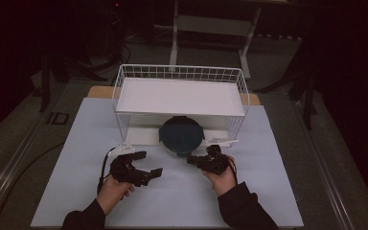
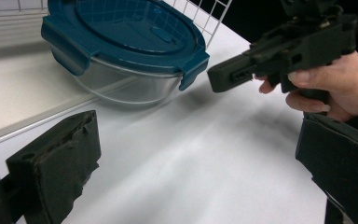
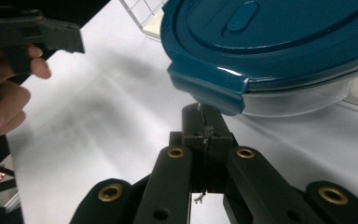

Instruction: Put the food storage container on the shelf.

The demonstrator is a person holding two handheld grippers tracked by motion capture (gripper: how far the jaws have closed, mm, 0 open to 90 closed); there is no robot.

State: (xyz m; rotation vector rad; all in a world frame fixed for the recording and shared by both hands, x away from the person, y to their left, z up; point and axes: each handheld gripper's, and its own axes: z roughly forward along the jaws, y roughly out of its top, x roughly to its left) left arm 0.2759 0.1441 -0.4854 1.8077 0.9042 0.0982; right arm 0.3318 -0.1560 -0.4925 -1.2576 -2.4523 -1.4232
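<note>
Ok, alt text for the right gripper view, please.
The right gripper, jaws shut and empty, points at a side clip of a teal-lidded glass container on a white table. The left gripper shows upper left.

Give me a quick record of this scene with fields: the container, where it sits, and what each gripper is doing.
container: round glass container with a teal clip-on lid
place: on the white table, at the front of the white wire rack
left gripper: open, holding nothing, left of the container
right gripper: shut, empty, tips just under a lid clip
</note>
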